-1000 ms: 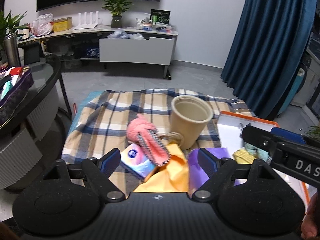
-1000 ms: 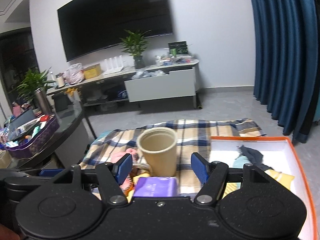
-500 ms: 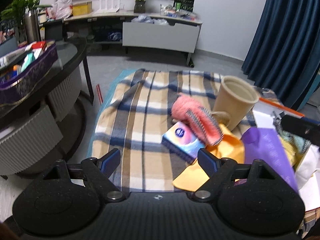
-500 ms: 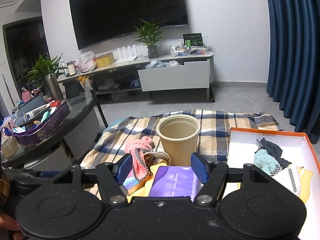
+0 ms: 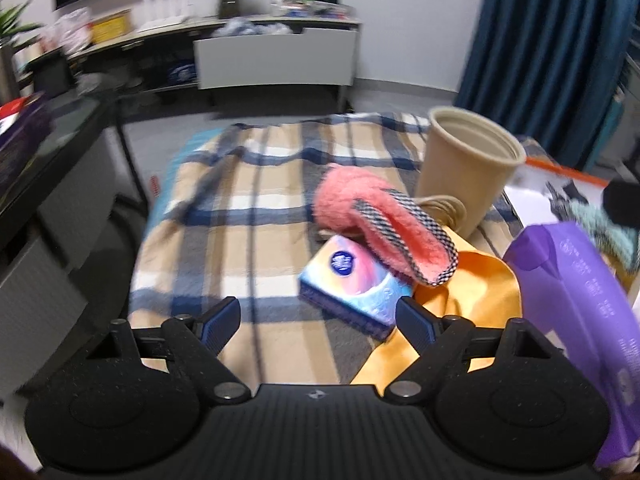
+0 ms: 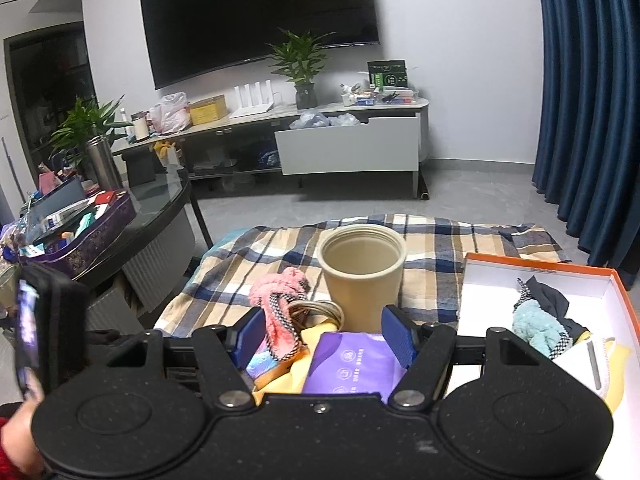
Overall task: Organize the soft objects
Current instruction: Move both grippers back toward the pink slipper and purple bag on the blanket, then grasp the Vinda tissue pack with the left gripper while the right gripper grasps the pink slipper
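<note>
A pink fuzzy slipper (image 5: 384,224) lies on a plaid cloth (image 5: 248,216), partly over a blue-pink tissue pack (image 5: 352,284). A yellow cloth (image 5: 460,292) and a purple packet (image 5: 576,300) lie to its right. My left gripper (image 5: 318,318) is open and empty, low over the cloth, just left of the tissue pack. My right gripper (image 6: 324,336) is open and empty above the purple packet (image 6: 352,364), behind the slipper (image 6: 276,300). An orange box (image 6: 624,300) at right holds a teal fuzzy item (image 6: 536,326) and dark cloth (image 6: 548,300).
A beige cup (image 6: 362,276) stands mid-cloth, also seen in the left wrist view (image 5: 464,168); a coiled cord (image 6: 316,312) lies at its base. A dark round table (image 6: 152,216) with a purple basket (image 6: 80,240) stands left. A TV cabinet (image 6: 348,148) is behind.
My left gripper has swung left and back, so the pile now sits to its right. My right gripper has pulled back and risen slightly. Both stay open.
</note>
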### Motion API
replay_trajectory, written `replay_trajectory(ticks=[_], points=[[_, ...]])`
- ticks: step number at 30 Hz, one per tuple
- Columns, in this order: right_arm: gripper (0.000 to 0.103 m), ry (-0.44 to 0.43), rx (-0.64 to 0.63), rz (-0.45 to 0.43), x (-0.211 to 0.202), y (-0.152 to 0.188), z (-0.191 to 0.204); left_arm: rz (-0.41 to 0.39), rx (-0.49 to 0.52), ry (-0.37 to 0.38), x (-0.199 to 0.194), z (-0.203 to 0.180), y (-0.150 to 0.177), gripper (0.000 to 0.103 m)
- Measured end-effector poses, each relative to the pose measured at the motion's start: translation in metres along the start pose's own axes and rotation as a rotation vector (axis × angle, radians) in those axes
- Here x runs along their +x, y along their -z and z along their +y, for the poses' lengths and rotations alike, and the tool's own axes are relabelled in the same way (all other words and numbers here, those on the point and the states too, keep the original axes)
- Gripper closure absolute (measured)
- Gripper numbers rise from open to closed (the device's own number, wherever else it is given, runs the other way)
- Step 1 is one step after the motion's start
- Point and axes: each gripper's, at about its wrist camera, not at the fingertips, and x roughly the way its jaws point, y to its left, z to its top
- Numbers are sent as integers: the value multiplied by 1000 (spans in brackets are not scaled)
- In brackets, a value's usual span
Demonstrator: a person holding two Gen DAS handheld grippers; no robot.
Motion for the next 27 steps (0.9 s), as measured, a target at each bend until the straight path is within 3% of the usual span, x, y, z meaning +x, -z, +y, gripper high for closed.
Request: replay_trajectory(ticks=[6,10,12,14,20,27], points=[[25,7,23,1,2,-4,-7,27,136,38,31,-11,-1,12],[25,1,28,12,9,-5,-5,14,124,73,45,-3,-7,14],[25,0,23,21,13,-6,-1,16,86,119,51,6,-10,27],[25,-3,11,31,16,-6,4,19,50,143,50,13,-11,27],[25,-26,-18,90,40,-9,26,3,38,61,22,29,-4,28],[24,-8,-123,174,89,-16,73,-49,-64,-27,-11,65,-5,28]])
